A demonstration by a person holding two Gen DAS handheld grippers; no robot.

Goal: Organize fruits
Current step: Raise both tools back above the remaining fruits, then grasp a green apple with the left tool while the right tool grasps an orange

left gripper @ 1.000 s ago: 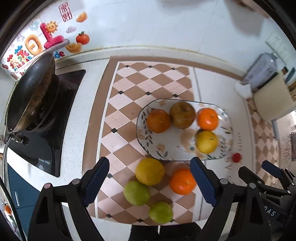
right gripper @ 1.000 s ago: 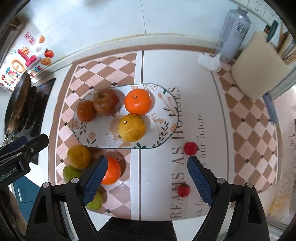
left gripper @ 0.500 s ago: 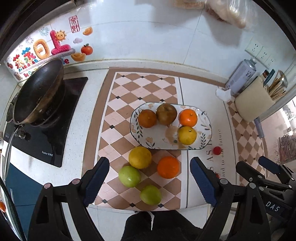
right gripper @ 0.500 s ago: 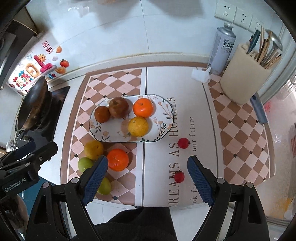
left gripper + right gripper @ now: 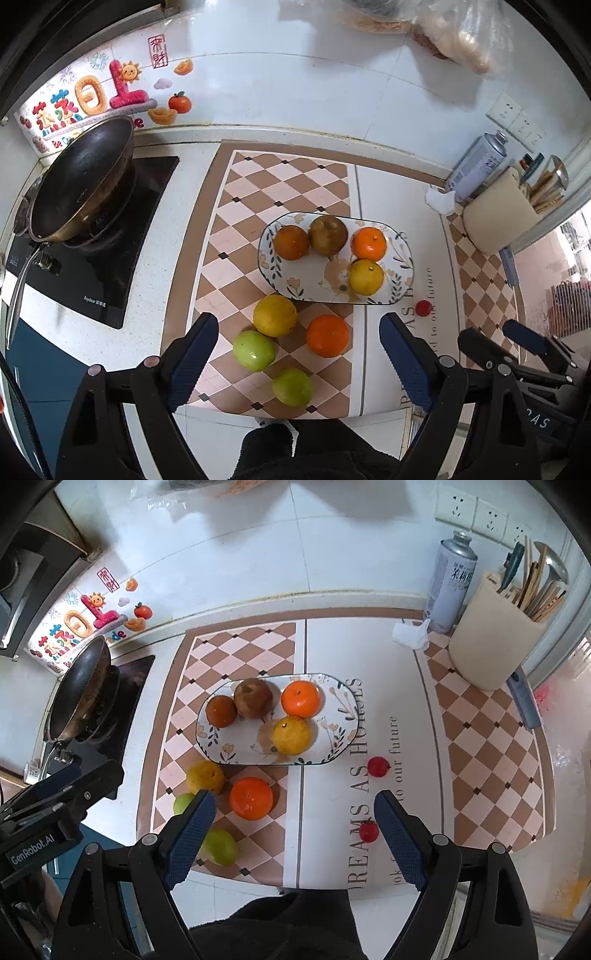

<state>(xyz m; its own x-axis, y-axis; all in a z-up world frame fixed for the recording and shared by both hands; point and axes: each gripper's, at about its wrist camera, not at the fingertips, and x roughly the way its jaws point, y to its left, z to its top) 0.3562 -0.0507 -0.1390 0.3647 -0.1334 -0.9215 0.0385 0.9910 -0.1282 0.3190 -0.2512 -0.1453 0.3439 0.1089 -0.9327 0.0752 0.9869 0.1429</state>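
An oval floral plate point(image 5: 400, 275) point(image 5: 343, 720) on the checked mat holds several fruits: a dark orange point(image 5: 291, 242), a brown pear point(image 5: 328, 235), an orange point(image 5: 369, 243) and a yellow citrus point(image 5: 366, 277). In front of the plate lie a yellow citrus point(image 5: 274, 315), an orange point(image 5: 327, 335) point(image 5: 251, 798) and two green fruits point(image 5: 254, 350) point(image 5: 292, 386). Two small red fruits point(image 5: 378, 766) point(image 5: 369, 831) lie to the right. My left gripper point(image 5: 295, 365) hangs open high above the loose fruits. My right gripper point(image 5: 293, 840) is open too, with nothing between its fingers.
A dark wok point(image 5: 81, 181) sits on the black hob point(image 5: 110, 273) at the left. At the back right stand a spray can point(image 5: 450, 583), a crumpled tissue point(image 5: 410, 635) and a cream utensil holder point(image 5: 495, 646). A knife point(image 5: 522, 701) lies beside the holder. A dark sleeve point(image 5: 280, 926) shows at the bottom.
Both grippers have risen and drawn back from the counter, so the plate and fruits look smaller and more of the wall shows. Both stayed open. No fruit has moved.
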